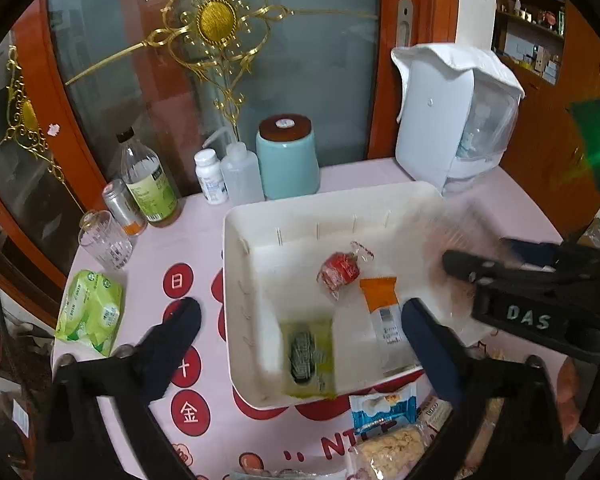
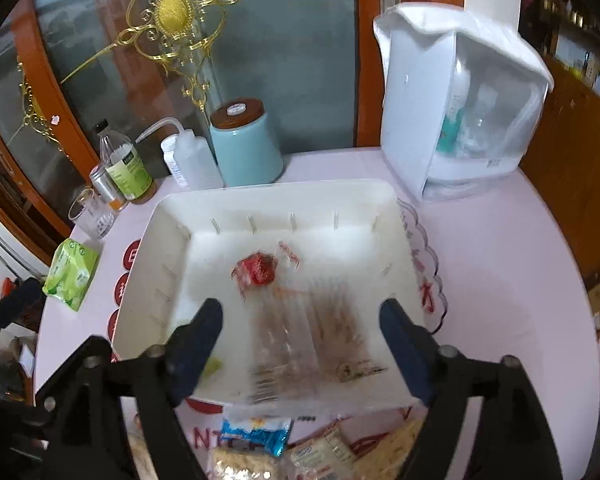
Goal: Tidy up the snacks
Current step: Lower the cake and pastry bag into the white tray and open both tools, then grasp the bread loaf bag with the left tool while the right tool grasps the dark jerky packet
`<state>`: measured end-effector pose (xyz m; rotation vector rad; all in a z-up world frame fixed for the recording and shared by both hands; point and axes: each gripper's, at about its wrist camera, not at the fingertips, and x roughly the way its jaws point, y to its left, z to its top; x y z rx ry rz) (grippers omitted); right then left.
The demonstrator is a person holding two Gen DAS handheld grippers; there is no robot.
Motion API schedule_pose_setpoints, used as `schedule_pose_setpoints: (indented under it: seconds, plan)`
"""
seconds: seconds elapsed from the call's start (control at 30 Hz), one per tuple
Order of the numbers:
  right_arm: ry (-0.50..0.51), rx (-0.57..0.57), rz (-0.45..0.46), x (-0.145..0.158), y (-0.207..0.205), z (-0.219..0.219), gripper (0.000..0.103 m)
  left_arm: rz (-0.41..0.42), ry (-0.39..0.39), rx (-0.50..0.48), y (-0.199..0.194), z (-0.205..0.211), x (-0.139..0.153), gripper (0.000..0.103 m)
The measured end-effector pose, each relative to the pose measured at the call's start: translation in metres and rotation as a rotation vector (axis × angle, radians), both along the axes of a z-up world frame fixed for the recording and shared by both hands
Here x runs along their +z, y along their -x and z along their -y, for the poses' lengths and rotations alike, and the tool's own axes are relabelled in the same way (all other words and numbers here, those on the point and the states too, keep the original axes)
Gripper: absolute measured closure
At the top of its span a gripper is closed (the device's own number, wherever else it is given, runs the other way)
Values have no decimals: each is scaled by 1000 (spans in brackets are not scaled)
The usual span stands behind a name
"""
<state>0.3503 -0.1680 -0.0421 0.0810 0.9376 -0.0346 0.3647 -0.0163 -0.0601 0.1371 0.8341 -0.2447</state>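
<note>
Both tongs (image 1: 300, 316) (image 2: 302, 320) gape wide over the smooth white rectangular tray (image 2: 260, 196), a blurred clear packet (image 2: 308, 340) between the right pair.

A white tray (image 1: 236, 280) sits on the pink table (image 1: 204, 432) and holds 3 snacks: a red wrapped one (image 1: 339, 270) near its middle, an orange-and-white packet (image 1: 382, 312) just right of that, and a yellow-green packet (image 1: 310, 354) at its near wall. The left gripper (image 1: 300, 328) hangs wide open over the tray's near edge, while the right gripper (image 1: 500, 276) reaches in over the tray's right side with a blurred clear packet (image 1: 448, 240).
</note>
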Motion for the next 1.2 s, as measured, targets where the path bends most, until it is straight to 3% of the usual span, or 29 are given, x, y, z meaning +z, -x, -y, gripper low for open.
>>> schedule_pose_setpoints:
  seconds: [0.5, 0.93, 1.2]
  plan:
    - [18, 42, 87, 40, 45, -16, 19, 30, -4, -9, 40, -15, 24, 3]
    - [23, 132, 182, 83, 129, -38, 19, 43, -2, 12, 106, -45, 65, 3]
    - [-28, 215, 179, 93, 180, -50, 19, 69, -4, 20, 160, -73, 92, 3]
